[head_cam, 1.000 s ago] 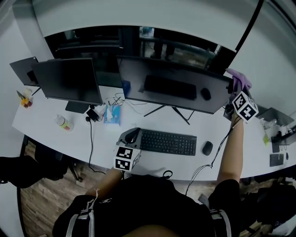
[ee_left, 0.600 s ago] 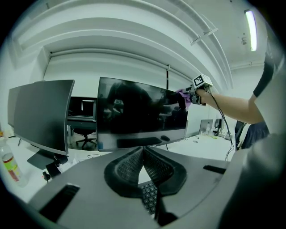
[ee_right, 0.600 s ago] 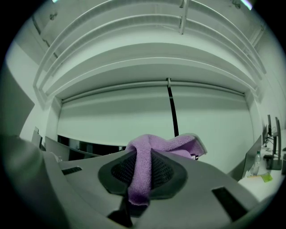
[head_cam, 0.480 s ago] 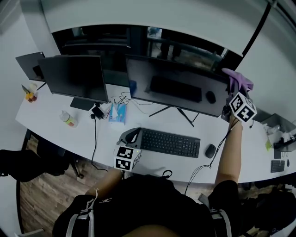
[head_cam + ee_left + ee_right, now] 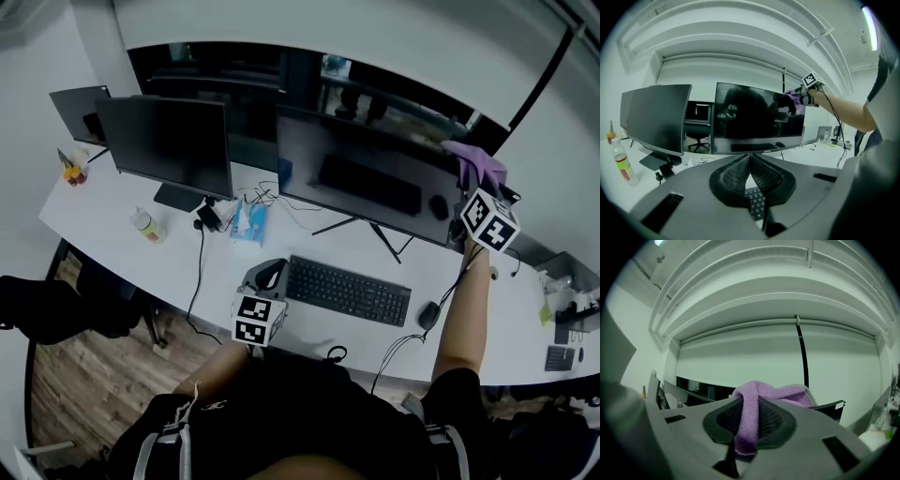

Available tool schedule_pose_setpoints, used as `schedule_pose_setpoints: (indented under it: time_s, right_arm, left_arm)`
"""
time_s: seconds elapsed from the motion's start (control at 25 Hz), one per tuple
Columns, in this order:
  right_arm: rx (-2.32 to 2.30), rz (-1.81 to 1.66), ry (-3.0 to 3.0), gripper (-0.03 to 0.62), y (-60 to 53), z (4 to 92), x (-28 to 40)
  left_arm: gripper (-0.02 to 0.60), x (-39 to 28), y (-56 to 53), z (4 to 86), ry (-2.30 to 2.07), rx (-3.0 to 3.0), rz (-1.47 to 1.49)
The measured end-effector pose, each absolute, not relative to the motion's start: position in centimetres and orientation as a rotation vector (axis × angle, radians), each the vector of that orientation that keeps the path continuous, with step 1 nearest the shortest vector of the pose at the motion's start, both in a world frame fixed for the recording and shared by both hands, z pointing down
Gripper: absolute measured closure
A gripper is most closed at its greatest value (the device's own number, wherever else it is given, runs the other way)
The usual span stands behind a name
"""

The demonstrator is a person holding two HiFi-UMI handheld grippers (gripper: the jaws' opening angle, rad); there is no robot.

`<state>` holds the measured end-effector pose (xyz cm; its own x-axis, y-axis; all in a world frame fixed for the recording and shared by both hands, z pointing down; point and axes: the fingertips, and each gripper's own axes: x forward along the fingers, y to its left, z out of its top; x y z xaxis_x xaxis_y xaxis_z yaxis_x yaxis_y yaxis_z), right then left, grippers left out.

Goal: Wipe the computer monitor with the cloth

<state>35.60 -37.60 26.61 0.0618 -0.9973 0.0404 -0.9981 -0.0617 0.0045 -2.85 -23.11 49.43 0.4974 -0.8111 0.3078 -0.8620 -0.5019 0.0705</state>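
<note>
A wide dark monitor (image 5: 366,178) stands at the middle of the white desk (image 5: 187,272); the left gripper view shows it too, as the monitor (image 5: 759,117). My right gripper (image 5: 473,187) is held up at the monitor's top right corner, shut on a purple cloth (image 5: 476,164). In the right gripper view the cloth (image 5: 752,413) hangs pinched between the jaws and bunches above them. My left gripper (image 5: 267,281) rests low at the keyboard's left end, jaws shut with nothing between them. From the left gripper view, the right gripper (image 5: 806,91) and cloth (image 5: 793,97) are seen against the screen's upper right.
A second dark monitor (image 5: 169,145) stands to the left. A black keyboard (image 5: 349,289) and mouse (image 5: 428,314) lie in front of the main screen. A bottle (image 5: 145,225), a blue packet (image 5: 250,223) and cables (image 5: 202,253) lie at the left.
The right gripper with the cloth has stayed at the monitor's top right corner while the head camera shifted, moving the desk rightward in view. The left gripper has not moved.
</note>
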Motion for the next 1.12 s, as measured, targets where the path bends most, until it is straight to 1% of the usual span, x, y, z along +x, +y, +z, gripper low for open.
schedule_pose_setpoints:
  time_s: [0.24, 1.12]
  right_arm:
    - [2.210, 0.066, -2.179, 0.517, -38.4, 26.6, 33.1]
    - [2.011, 0.000, -2.274, 0.517, -40.7, 27.0, 23.2]
  left_arm:
    - [0.568, -4.1, -22.7, 50.5, -1.467, 2.494, 0.351]
    - [0.568, -9.5, -22.0, 49.8, -1.563, 2.467, 0.355]
